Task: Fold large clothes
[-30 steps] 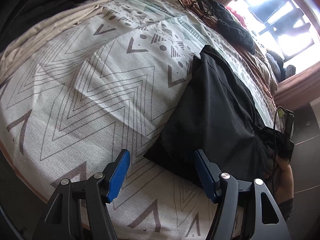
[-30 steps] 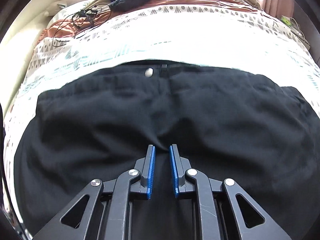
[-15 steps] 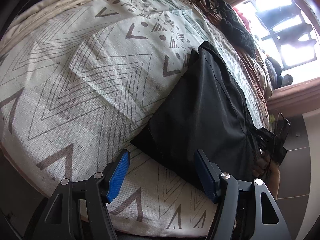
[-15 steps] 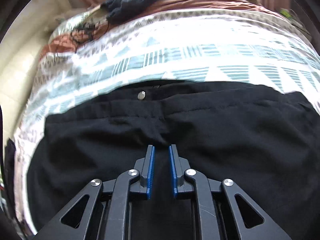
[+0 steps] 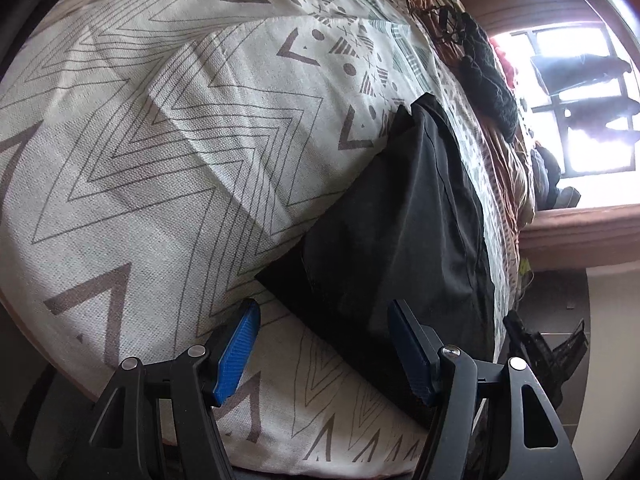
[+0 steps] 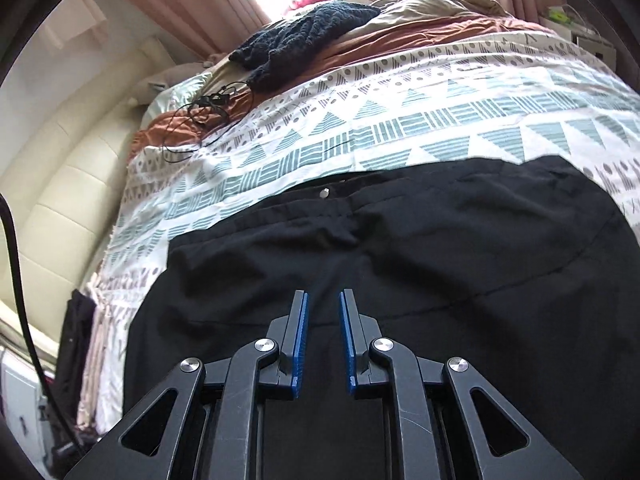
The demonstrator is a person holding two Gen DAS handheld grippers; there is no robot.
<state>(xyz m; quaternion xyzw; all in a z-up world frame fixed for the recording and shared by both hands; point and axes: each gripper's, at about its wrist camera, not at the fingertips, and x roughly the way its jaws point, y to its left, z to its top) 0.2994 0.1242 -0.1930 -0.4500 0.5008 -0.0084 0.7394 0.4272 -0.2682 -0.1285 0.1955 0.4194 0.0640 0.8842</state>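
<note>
A pair of black trousers (image 5: 400, 232) lies folded on a bed covered by a white patterned sheet (image 5: 180, 160). My left gripper (image 5: 324, 320) is open and empty, just off the trousers' near corner. In the right wrist view the trousers (image 6: 440, 256) fill the lower frame, with the waistband and a metal button (image 6: 325, 192) at the far side. My right gripper (image 6: 323, 300) hovers over the cloth with its blue pads a narrow gap apart; I see nothing between them.
A dark knitted garment (image 6: 304, 36) and a black cable (image 6: 204, 112) lie on a rust-coloured blanket (image 6: 400, 36) at the far side of the bed. A cream padded headboard (image 6: 60, 184) stands left. The bed edge (image 5: 280, 468) runs below my left gripper.
My right gripper has drawn back from the trousers and its pads stand slightly wider apart. My left gripper has shifted, so the trousers' corner sits closer between its fingers.
</note>
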